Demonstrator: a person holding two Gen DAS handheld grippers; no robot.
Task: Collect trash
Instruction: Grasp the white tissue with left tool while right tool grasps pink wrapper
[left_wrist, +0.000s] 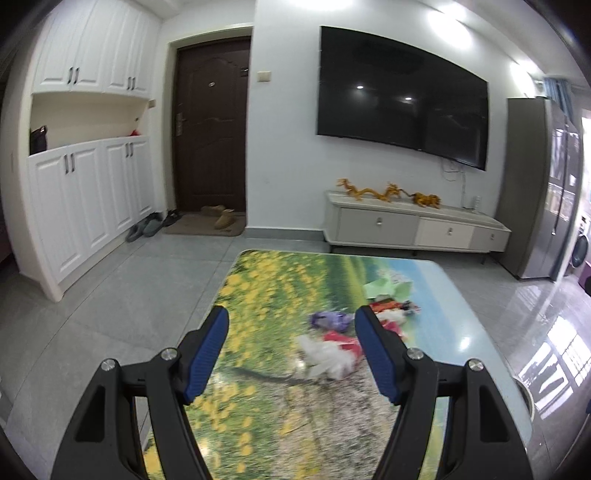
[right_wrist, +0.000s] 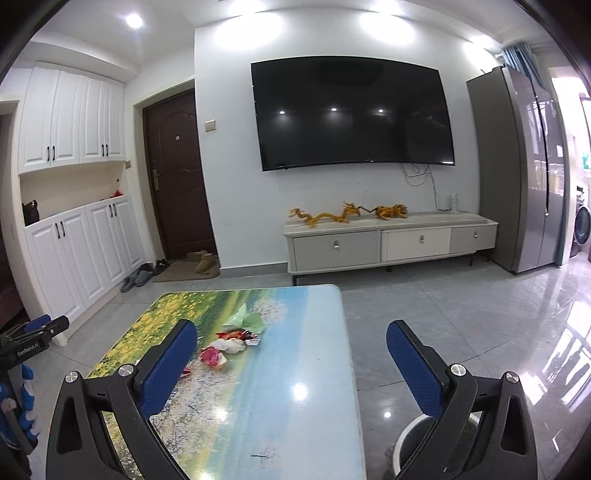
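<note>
A small heap of trash lies on the landscape-printed table (left_wrist: 258, 387): white tissue (left_wrist: 325, 360), a red wrapper (left_wrist: 338, 338), a purple wrapper (left_wrist: 330, 319), more red wrappers (left_wrist: 391, 308) and green paper (left_wrist: 384, 286). My left gripper (left_wrist: 292, 314) hovers open just short of the heap, its blue pads clear of the trash. In the right wrist view the same heap shows as green paper (right_wrist: 245, 319), red wrappers (right_wrist: 236, 335), tissue (right_wrist: 229, 345) and a pink-red wrapper (right_wrist: 212, 356). My right gripper (right_wrist: 291, 328) stands wide open and empty over the table's right edge (right_wrist: 351, 350).
A round white-rimmed bin (right_wrist: 417, 439) stands on the floor to the right of the table, under my right gripper's right finger. White cupboards (right_wrist: 74, 251), a brown door (right_wrist: 177, 184), a low TV cabinet (right_wrist: 388, 243) and a tall fridge (right_wrist: 524, 166) line the room. Grey tiles surround the table.
</note>
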